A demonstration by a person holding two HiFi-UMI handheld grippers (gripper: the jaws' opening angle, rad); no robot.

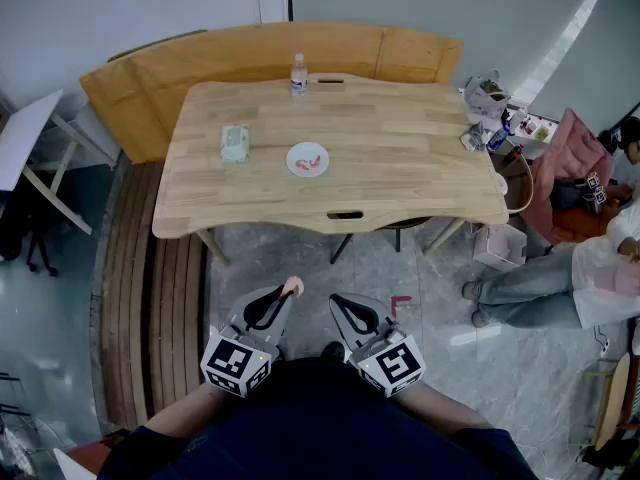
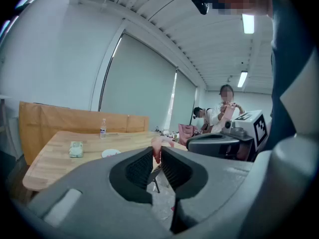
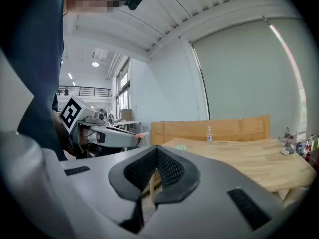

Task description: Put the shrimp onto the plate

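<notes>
Though well short of the plate [image 1: 307, 159], left claw [image 2: 157, 156] tight on shrimp [image 2: 157, 144]; right claw [image 3: 156, 149] together.

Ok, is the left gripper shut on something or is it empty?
Shut on a shrimp: the left gripper has its jaws closed together, with the pink shrimp pinched at their tips.

- table [image 1: 400, 158]: light wood planks, smooth, low sheen
- bench [image 1: 250, 53]: tan wood, matt
- floor [image 1: 400, 268]: grey stone look, polished, throws reflections
- your left gripper [image 1: 289, 293] and right gripper [image 1: 338, 304]: matt grey plastic shells; pads [image 2: 137, 169] black, ribbed
- shrimp [image 1: 293, 285]: pink, slightly glossy
- plate [image 1: 292, 160]: white, smooth
- bottle [image 1: 298, 73]: clear plastic
</notes>
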